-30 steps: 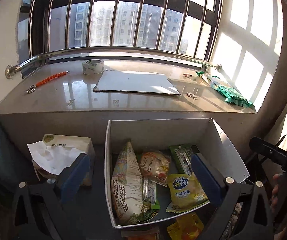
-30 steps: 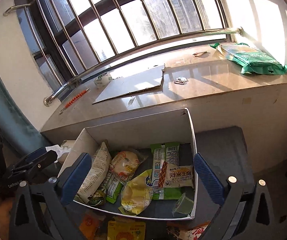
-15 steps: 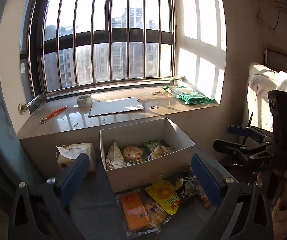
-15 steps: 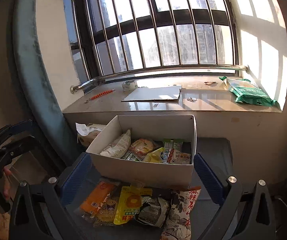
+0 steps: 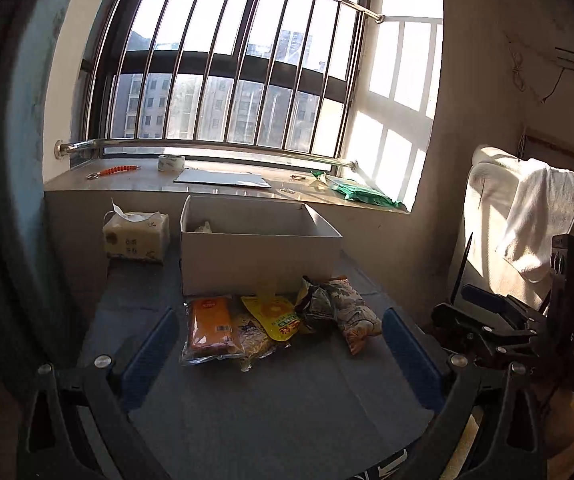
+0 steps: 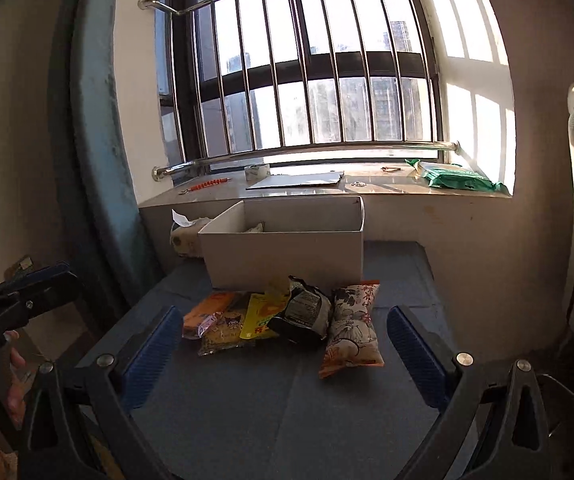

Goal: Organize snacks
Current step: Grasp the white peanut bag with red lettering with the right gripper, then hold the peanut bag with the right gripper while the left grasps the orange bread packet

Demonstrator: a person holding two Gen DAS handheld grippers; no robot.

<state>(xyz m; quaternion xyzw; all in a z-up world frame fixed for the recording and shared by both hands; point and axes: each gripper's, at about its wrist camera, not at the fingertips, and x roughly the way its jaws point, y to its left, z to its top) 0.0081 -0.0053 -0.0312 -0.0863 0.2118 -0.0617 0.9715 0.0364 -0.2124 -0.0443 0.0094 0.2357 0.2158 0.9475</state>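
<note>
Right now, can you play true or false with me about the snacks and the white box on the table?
1. The white cardboard box stands behind the loose snack packets. True.
2. The left gripper is squeezing the orange snack packet. False: it is open, holding nothing.
3. The flowery pillow-shaped snack bag lies on the blue-grey table. True.
4. The green plastic bag is inside the box. False: it lies on the windowsill.

Box [image 5: 261, 256] on counter [image 5: 279, 392], directly below window ledge [image 5: 223, 190]. Tissue pack [image 5: 135, 236] left of box. Snack packets [image 5: 279, 320] in a row before box front wall, some overlapping. On ledge behind: tape roll [image 5: 171, 162] left, flat board [image 5: 223, 179] centre, bag [image 5: 363, 194] right.
</note>
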